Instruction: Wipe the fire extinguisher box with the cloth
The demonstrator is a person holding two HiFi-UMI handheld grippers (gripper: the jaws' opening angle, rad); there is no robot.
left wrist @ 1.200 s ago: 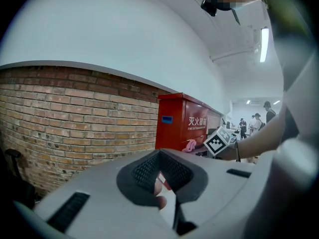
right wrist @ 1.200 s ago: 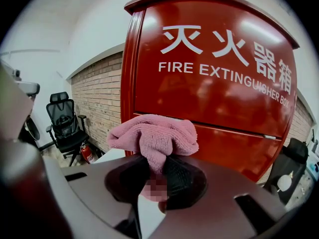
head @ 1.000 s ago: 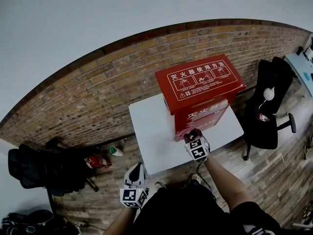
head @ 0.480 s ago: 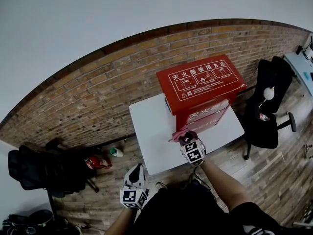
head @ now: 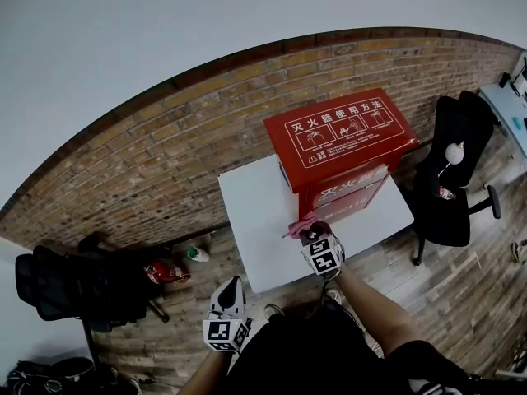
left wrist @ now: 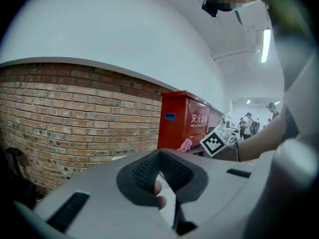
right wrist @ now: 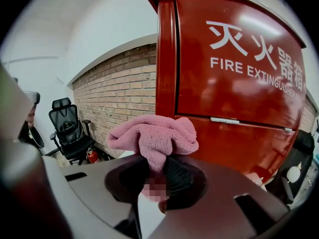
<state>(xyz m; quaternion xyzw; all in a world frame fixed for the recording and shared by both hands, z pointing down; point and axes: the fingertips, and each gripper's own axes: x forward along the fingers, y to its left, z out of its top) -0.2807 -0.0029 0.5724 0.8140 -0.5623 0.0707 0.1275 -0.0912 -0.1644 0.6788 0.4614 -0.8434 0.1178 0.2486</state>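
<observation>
My right hand-held gripper (head: 310, 230) pinches the bunched pink cloth (head: 301, 223) by the red fire extinguisher box's (head: 346, 134) front-left corner, with bare desk (head: 255, 212) open leftward. My left hand-held gripper (head: 232, 285), pressed together and empty, hangs off the desk's near edge.

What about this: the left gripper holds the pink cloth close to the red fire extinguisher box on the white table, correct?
Wrong gripper. The right gripper holds the pink cloth close to the red fire extinguisher box on the white table; the right gripper view shows its jaws shut on it.
</observation>
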